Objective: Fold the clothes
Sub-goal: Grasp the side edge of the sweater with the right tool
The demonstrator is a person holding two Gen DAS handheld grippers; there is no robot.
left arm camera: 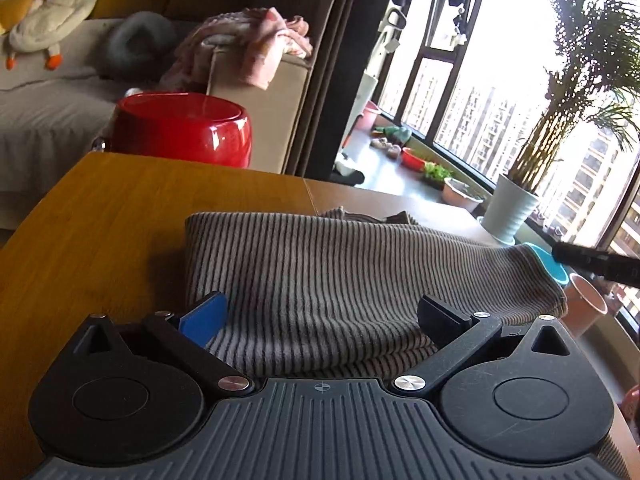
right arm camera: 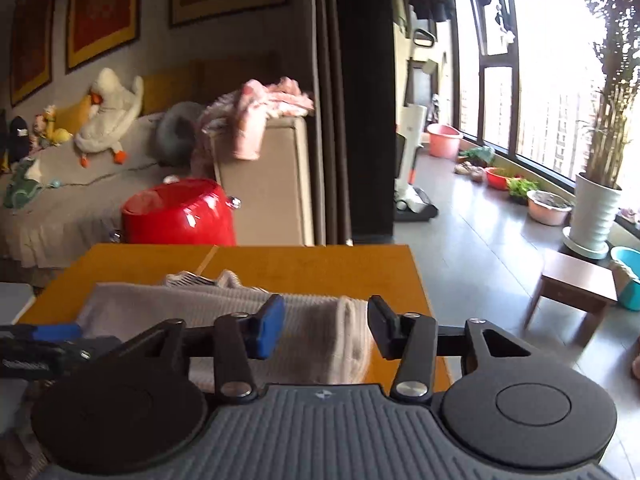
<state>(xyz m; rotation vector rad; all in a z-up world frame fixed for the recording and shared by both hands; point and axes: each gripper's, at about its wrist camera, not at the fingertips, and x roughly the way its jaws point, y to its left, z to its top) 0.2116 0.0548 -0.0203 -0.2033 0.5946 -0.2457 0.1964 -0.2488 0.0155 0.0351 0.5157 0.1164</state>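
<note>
A grey-and-brown striped garment (left arm camera: 332,276) lay folded on the wooden table (left arm camera: 100,216) — thick, ribbed, its layers stacked at the near edge. The left gripper (left arm camera: 320,320) and the right gripper (right arm camera: 326,326) both stood spread apart over it — neither clamped on the cloth.

My garment (left arm camera: 320,272) is grey-beige with thin dark stripes; the surface (left arm camera: 100,216) is honey-orange wood; the tub (left arm camera: 180,128) behind is glossy red.

— What carries it all?
— A wooden table (left arm camera: 100,208), filling the left and centre of the left wrist frame.
— And on it?
— A striped cloth (left arm camera: 320,272), folded, lying flat at centre; a seam crosses the tabletop behind.
</note>
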